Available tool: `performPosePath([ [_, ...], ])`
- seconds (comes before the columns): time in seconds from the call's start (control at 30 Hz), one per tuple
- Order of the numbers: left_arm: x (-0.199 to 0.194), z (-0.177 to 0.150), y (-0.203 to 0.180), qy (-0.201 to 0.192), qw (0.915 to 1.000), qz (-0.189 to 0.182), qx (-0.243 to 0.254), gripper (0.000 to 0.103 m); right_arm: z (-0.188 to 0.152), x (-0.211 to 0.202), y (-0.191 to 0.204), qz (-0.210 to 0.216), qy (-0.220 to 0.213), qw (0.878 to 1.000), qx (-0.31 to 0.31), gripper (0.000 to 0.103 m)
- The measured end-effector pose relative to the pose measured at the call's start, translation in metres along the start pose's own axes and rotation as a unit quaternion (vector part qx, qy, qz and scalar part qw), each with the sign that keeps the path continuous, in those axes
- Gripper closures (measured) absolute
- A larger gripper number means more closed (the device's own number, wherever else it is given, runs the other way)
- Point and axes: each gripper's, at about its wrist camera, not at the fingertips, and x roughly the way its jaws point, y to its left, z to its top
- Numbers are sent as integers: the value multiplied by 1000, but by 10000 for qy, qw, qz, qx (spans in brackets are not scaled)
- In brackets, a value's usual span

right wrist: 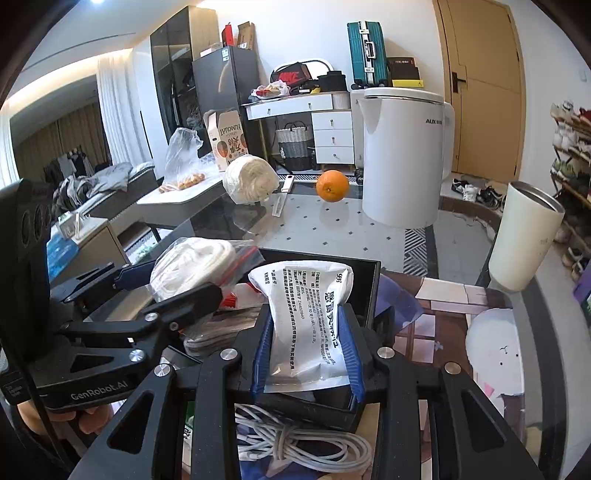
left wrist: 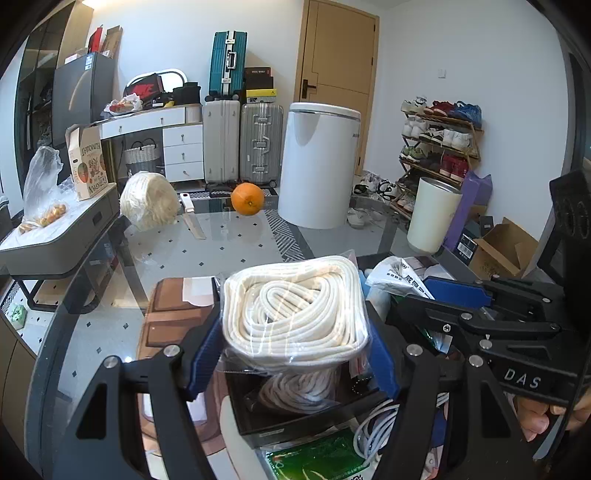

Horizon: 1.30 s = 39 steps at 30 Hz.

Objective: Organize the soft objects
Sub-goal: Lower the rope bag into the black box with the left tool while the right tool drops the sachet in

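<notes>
Glass table (left wrist: pixel 229 251); bagged rope (left wrist: pixel 295 314) between fingers (left wrist: pixel 205 347).

Bright, even daylight fills the room. A ceiling lamp (right wrist: pixel 96 1) flares at the right view's upper left. The glass worktop (left wrist: pixel 229 254) shows soft reflections. Fisheye bending curves walls; corners go black.

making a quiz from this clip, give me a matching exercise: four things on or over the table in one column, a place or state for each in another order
Things:
1. bagged coil of white rope
2. white medicine packet
3. orange
4. white charging cable

Places or states:
A. lying loose on the table, below the black box
B. clamped in the right gripper
C. standing free on the glass table at its far side
D. clamped in the left gripper

Pairs: 1-D, 2-B, 3-C, 4-A
</notes>
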Motion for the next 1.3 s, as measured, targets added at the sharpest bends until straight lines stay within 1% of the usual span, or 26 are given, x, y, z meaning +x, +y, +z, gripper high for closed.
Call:
performPosePath([
  [0.2, 9, -1, -2, 133, 9999, 1, 82, 34, -1, 1, 2, -11, 59, 9999, -104, 68],
  [0.23, 11, -2, -3, 156, 9998, -13, 97, 34, -1, 0, 2, -2, 53, 9999, -134, 66],
  [0.3, 12, -1, -4, 181, 9997, -9, 143, 33, 0, -4, 2, 21, 26, 9998, -182, 54],
  [0.33, 12, -1, -3, 181, 9997, -13, 136, 32, 0, -6, 2, 67, 8, 9998, -203, 53],
  [0.5, 12, -2, -6, 222, 9997, -46, 131, 32, -1, -19, -1, -70, -72, 9994, -324, 52],
  [0.63, 10, -3, -8, 243, 9995, -57, 195, 27, -5, -23, -4, -319, -17, 9986, -412, 52],
  [0.7, 9, -3, -7, 232, 9995, -49, 186, 27, -7, -20, -4, -473, 57, 9976, -510, 52],
  [0.9, 6, -3, -10, 193, 9996, -38, 217, 15, -8, -2, -2, -555, 324, 9962, -596, 52],
  [1.03, -1, -6, -10, 129, 9995, 70, 266, 5, -8, 0, -2, -608, 323, 9959, -579, 49],
  [1.07, -4, -6, -9, 87, 9996, 106, 244, 4, -8, -2, -3, -607, 307, 9960, -582, 46],
  [1.1, -6, -7, -7, 61, 9997, 121, 205, 3, -9, -4, -3, -585, 284, 9962, -577, 39],
  [1.13, -10, -8, -5, 31, 9998, 102, 137, 2, -9, -8, -3, -548, 239, 9966, -558, 35],
  [1.2, -17, -10, -1, -29, 10000, 73, 31, 0, -11, -18, -5, -489, 115, 9975, -505, 17],
  [1.27, -25, -13, 4, -95, 9999, 89, -79, 0, -15, -28, -5, -452, 2, 9981, -430, 12],
  [1.3, -28, -14, 5, -105, 9998, 98, -120, 0, -17, -32, -6, -390, -16, 9984, -399, 8],
])
